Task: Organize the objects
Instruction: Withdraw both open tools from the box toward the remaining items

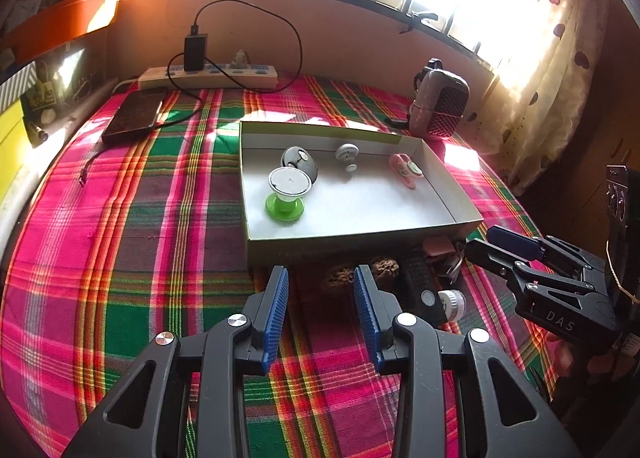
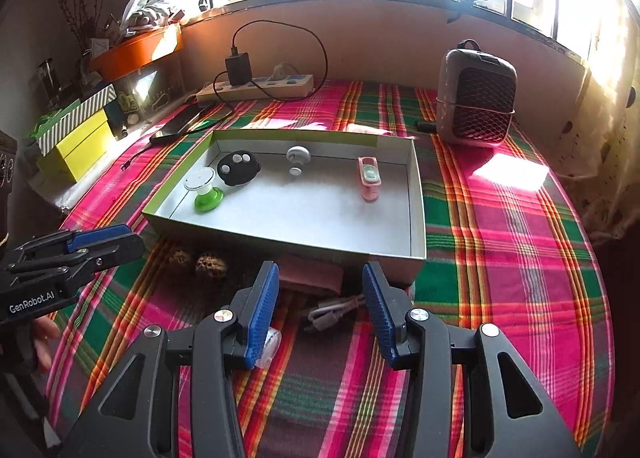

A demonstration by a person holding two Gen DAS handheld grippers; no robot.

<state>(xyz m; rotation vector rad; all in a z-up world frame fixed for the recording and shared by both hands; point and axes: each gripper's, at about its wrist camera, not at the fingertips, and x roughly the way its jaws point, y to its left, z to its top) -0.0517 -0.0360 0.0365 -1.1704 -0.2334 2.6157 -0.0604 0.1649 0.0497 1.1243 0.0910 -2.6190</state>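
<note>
From the left wrist view, your left gripper [image 1: 321, 288] is hovering over the plaid cloth [image 1: 132, 226], its blue pads standing wide apart and gripping nothing. Just beyond it, a shallow box [image 1: 360, 236] is sitting on the cloth, holding a green-based stand [image 1: 286, 194], a dark ball [image 1: 300, 162], a grey knob [image 1: 347, 156] and a pink item [image 1: 404, 170]. Against the box's near wall, two walnuts [image 1: 360, 272] and a black remote [image 1: 422, 286] are lying, with a white cap [image 1: 452, 302] touching the remote. Your right gripper [image 1: 496, 244] is reaching in from the right; its fingers look nearly closed here.

From the right wrist view, your right gripper [image 2: 320, 284] is showing its pads well apart and empty. Between them, a white cable [image 2: 334, 312] is lying near, with a pink pouch [image 2: 312, 274] farther, beside the box [image 2: 280, 236]. The walnuts [image 2: 210, 264] are lying left of the pouch. Your left gripper [image 2: 120, 238] is entering at the left.
</note>
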